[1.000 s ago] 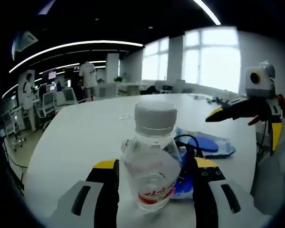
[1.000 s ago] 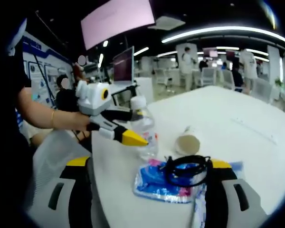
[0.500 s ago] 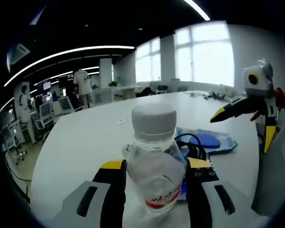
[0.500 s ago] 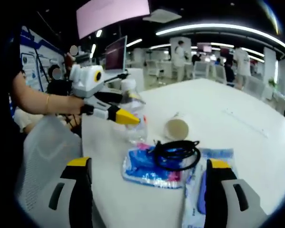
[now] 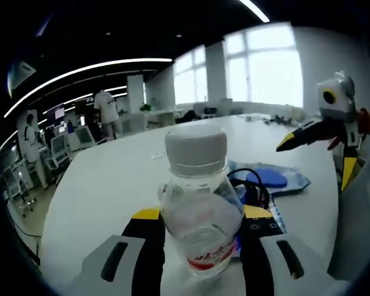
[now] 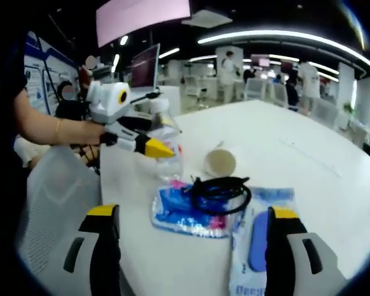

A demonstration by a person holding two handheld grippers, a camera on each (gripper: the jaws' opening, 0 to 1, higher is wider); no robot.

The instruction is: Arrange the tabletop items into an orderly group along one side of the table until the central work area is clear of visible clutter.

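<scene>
Now | bottle upright, cap up | left tool clamps it

Bright windows, ceiling light strips, office chairs.

Red printing ran across the label of the bottle, too blurred to read. Partial letters, seemingly "Deest", showed along the lower edge of the clear pouch at 5 o'clock in the right gripper view, cut off and uncertain. Wall boards at 9 o'clock carried print too small to make out. Nothing else legible.
</scene>
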